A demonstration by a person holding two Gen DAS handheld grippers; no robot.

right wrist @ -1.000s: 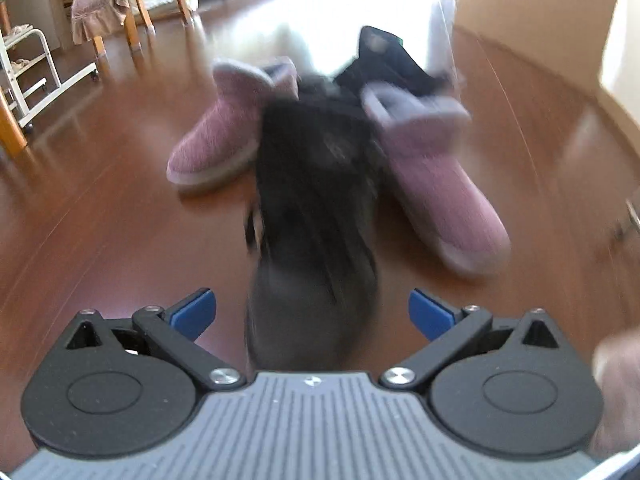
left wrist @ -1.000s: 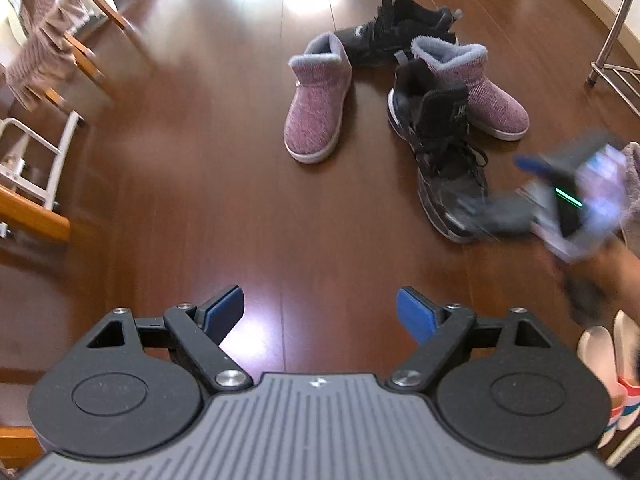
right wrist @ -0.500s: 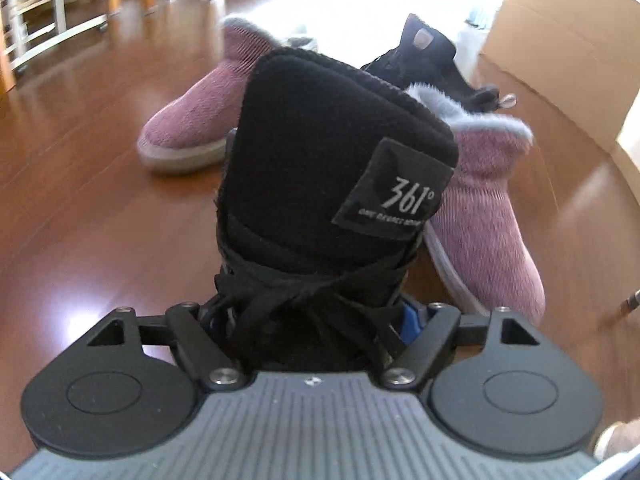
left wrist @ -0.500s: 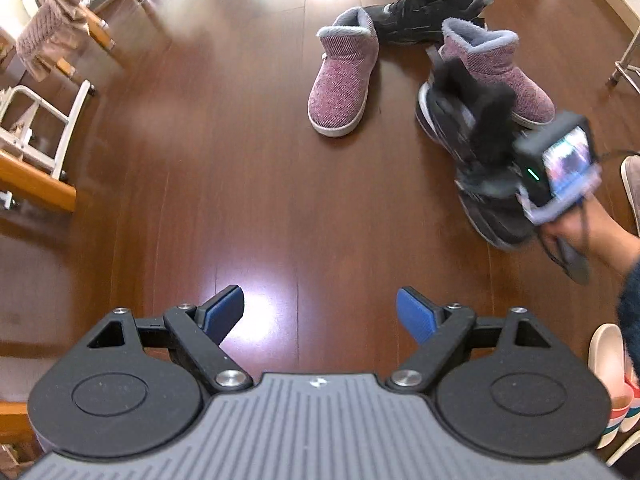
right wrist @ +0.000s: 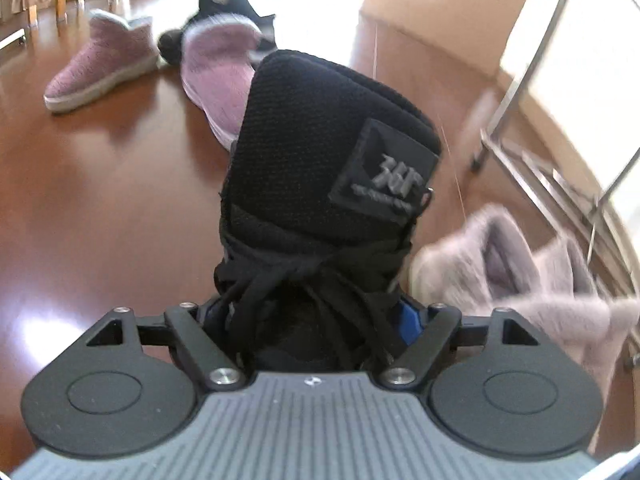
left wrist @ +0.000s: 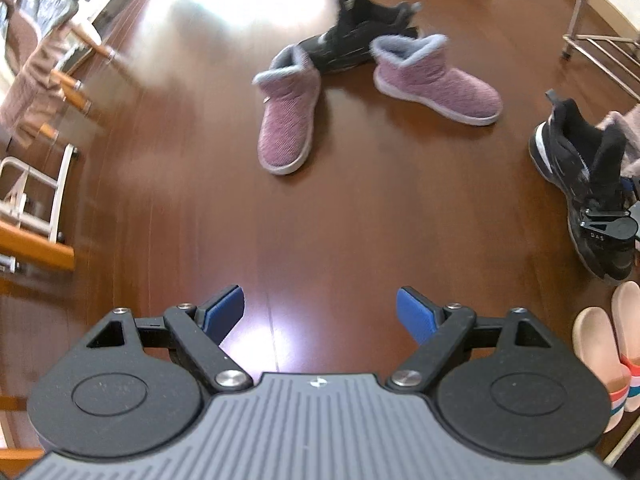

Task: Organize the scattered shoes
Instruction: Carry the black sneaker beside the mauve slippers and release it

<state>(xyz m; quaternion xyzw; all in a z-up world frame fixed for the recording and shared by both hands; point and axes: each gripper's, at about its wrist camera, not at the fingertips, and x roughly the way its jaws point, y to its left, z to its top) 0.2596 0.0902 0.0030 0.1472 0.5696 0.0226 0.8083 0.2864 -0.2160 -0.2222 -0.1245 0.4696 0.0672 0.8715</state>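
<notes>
Black sneaker (right wrist: 320, 184) got dragged to 3 o'clock, right gripper (right wrist: 310, 316) clamped on it though easing wider; could slip. Left gripper (left wrist: 320, 312) hangs open, empty.

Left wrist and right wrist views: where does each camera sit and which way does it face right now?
Left wrist: on the left gripper, angled down at the wood floor; its own open, empty jaws show, plus the right gripper at the picture's right edge.
Right wrist: on the right gripper, looking along its fingers; its jaws, opening at this moment, flank the black sneaker, which blocks the centre.
Shared: that sneaker, two pink boots, second black sneaker.
</notes>
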